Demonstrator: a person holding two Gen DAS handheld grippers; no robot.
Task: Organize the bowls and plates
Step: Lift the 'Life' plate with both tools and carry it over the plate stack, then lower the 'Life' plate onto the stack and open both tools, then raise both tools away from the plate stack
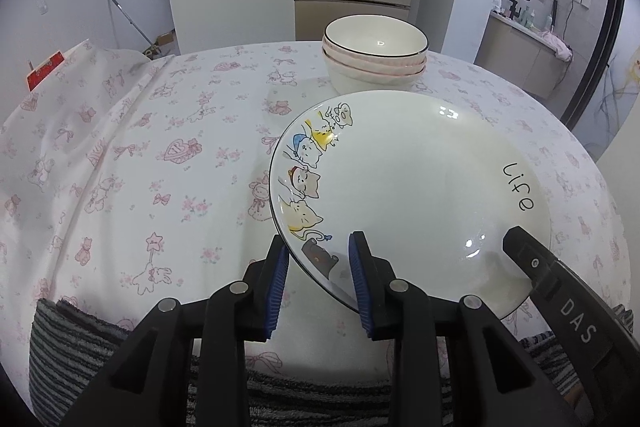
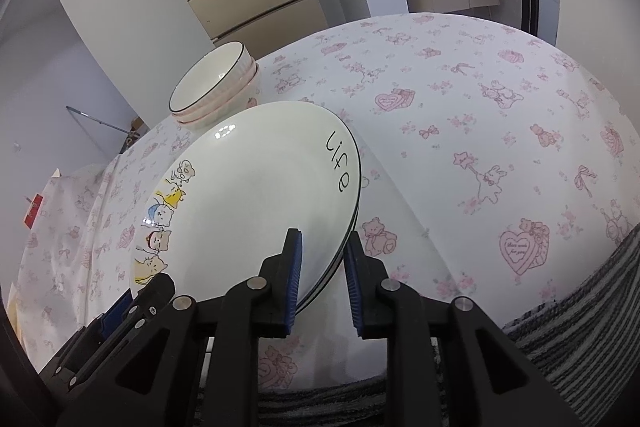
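The top plate (image 1: 408,187) (image 2: 256,203) is white, glossy and shallow, with a thin dark rim line. A row of cartoon cats runs along its left rim: grey, yellow, blue-capped, red-capped, cream and a dark one. The word "life" is written in black near the opposite rim. It lies on a plate stack (image 2: 344,247); the right wrist view shows at least two further rims beneath it. The exact count cannot be made out.

The stack sits near the front edge of the table, on a white tablecloth (image 1: 152,155) (image 2: 480,115) printed with pink bears, bows and hearts. Behind it, toward the far edge, stands a nest of three white bowls (image 1: 374,57) (image 2: 218,87). The top bowl has a dark rim; the lower two show pinkish rims.

The left gripper (image 1: 320,267) (image 2: 160,287) straddles the plate's near-left rim, blue pads spread, one either side. Contact with the rim cannot be confirmed. The dark cat is partly hidden behind the pads.

The right gripper (image 2: 322,269) (image 1: 516,239) stands parted across the stack's near-right rim. A clear gap shows at its outer pad. In the left wrist view only one black finger is seen, cut off by the frame.

A grey striped cloth (image 1: 72,347) (image 2: 580,299) lies along the front edge, mostly obscured by gripper bodies.
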